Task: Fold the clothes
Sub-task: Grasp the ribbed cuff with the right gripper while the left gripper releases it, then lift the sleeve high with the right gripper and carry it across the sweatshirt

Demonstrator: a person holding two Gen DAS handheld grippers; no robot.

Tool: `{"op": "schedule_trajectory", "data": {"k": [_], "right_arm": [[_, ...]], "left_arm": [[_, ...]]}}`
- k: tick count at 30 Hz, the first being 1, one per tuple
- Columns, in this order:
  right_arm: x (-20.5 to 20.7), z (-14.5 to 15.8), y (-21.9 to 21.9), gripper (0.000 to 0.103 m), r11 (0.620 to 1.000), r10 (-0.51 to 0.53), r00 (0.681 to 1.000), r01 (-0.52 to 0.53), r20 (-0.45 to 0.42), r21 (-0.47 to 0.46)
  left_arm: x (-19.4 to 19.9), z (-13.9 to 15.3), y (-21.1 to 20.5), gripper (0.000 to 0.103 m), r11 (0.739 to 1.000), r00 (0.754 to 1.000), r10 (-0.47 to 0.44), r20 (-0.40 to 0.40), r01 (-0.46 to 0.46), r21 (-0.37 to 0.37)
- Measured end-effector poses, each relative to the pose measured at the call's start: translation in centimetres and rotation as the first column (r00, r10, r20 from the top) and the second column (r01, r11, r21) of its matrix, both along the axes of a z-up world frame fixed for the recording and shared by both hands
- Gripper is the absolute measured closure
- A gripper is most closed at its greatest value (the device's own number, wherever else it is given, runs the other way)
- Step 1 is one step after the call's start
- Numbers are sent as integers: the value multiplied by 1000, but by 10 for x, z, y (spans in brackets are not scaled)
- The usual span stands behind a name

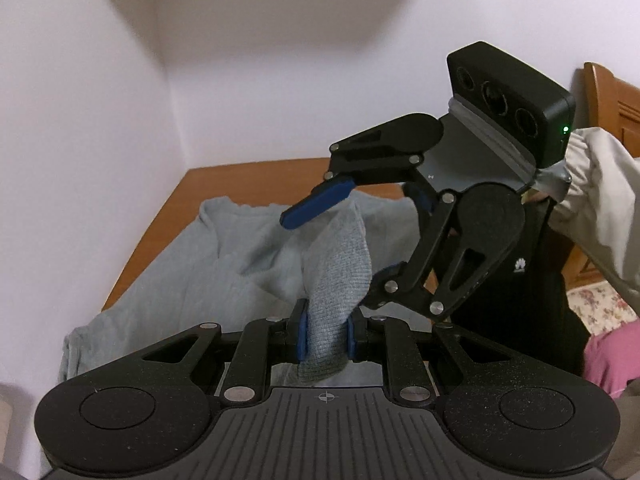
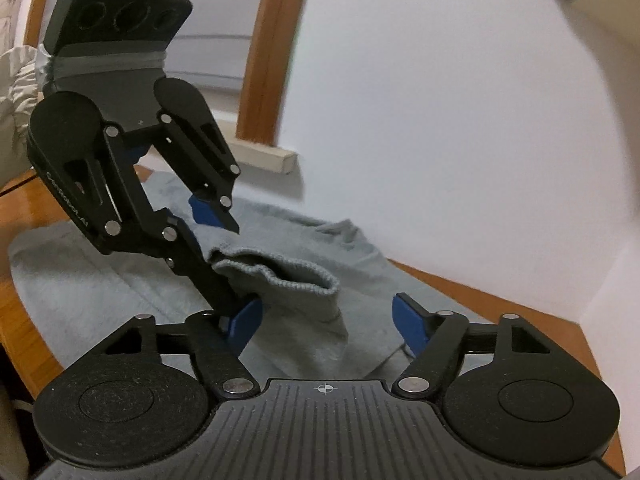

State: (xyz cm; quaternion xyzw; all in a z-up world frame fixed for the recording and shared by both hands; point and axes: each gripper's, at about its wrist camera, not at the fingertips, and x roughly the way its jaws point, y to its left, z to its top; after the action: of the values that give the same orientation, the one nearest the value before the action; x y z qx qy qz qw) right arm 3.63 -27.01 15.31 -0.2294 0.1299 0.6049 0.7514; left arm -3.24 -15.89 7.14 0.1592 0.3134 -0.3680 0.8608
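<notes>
A grey sweatshirt (image 1: pixel 180 272) lies spread on a wooden table (image 1: pixel 160 216). My left gripper (image 1: pixel 328 336) is shut on one sleeve just behind its ribbed cuff (image 1: pixel 340 264), and the cuff rises up and away from its pads. My right gripper (image 1: pixel 332 252) faces it, jaws open, one blue finger above the cuff's end and one below. In the right wrist view the right gripper (image 2: pixel 326 326) stands open with the cuff (image 2: pixel 280 284) between its pads, the right pad clear of the cloth. The left gripper (image 2: pixel 232 268) pinches the sleeve at the left.
White walls close off the table's far side. A person's beige sleeve (image 1: pixel 600 184) holds the right gripper. Wooden furniture (image 1: pixel 608 96), a floral fabric (image 1: pixel 596 300) and a pink cloth (image 1: pixel 608 360) lie to the right. A wooden window frame (image 2: pixel 264 52) stands behind.
</notes>
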Motion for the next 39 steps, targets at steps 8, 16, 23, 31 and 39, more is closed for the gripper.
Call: {"op": "schedule_trajectory", "data": {"k": [8, 16, 23, 31, 39], "right_arm": [[-8, -2, 21, 87, 998, 37, 999, -36, 9, -53], [-4, 1, 9, 91, 999, -14, 1000, 14, 5, -30], [6, 7, 4, 91, 993, -120, 991, 120, 55, -4], [64, 53, 11, 91, 963, -266, 956, 258, 120, 81], [116, 126, 47, 92, 933, -353, 901, 319, 250, 169]], "left_arm": [[10, -17, 13, 81, 998, 998, 56, -20, -56, -12], [20, -18, 29, 68, 981, 982, 189, -14, -189, -51], [15, -11, 45, 49, 954, 958, 286, 6, -284, -91], [37, -30, 85, 43, 890, 904, 427, -31, -426, -164], [74, -47, 104, 38, 867, 886, 447, -125, -463, -184]]}}
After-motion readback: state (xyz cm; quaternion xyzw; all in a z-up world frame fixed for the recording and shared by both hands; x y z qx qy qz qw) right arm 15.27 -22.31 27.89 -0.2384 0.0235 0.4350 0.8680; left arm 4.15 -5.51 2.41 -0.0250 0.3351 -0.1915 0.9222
